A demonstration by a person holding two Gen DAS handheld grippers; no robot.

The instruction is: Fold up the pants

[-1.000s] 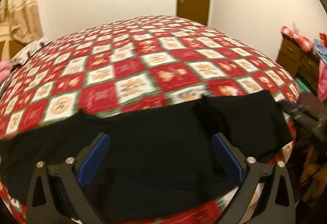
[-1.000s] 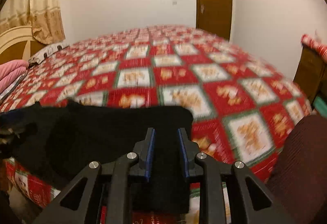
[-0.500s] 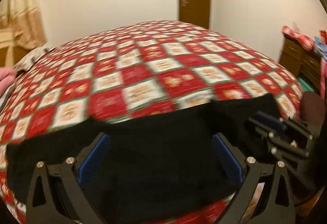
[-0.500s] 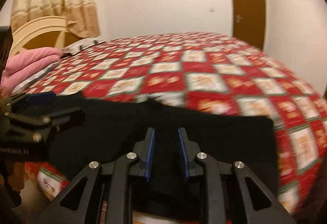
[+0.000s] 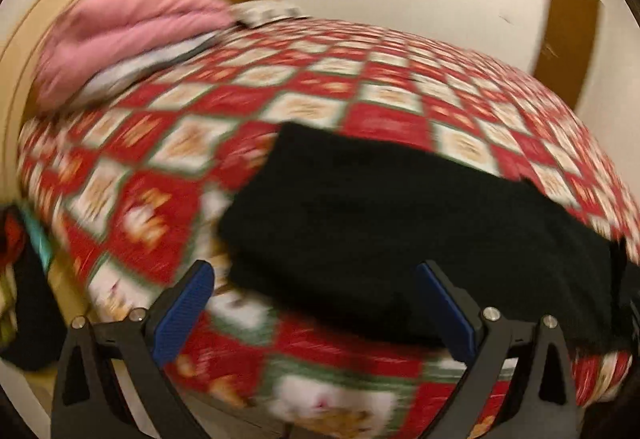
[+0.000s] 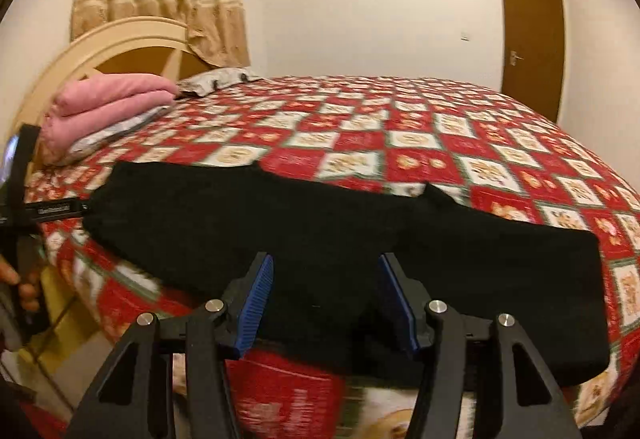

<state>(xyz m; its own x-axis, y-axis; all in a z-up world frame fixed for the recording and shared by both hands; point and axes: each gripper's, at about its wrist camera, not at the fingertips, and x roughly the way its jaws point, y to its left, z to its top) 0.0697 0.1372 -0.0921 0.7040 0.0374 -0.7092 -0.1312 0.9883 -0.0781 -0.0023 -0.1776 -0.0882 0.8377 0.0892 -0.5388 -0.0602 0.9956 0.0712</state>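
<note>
Your pants point(image 6: 344, 235) lie flat along the near edge of the bed point(image 6: 400, 127), stretched out long from the headboard end on your left to the foot end on your right. They look already laid leg over leg, one long black strip, though the dark cloth hides the layers, so that is a guess. What is left, by my reading, is folding the length over once or twice.

Your right tool point(image 6: 326, 297) stands partly open over the middle of the pants, gripping nothing. Your left tool point(image 5: 316, 313) is spread wide near the left end, also empty; that view is blurred.

No containers show. Folded pink bedding point(image 6: 108, 103) sits by the headboard.
</note>
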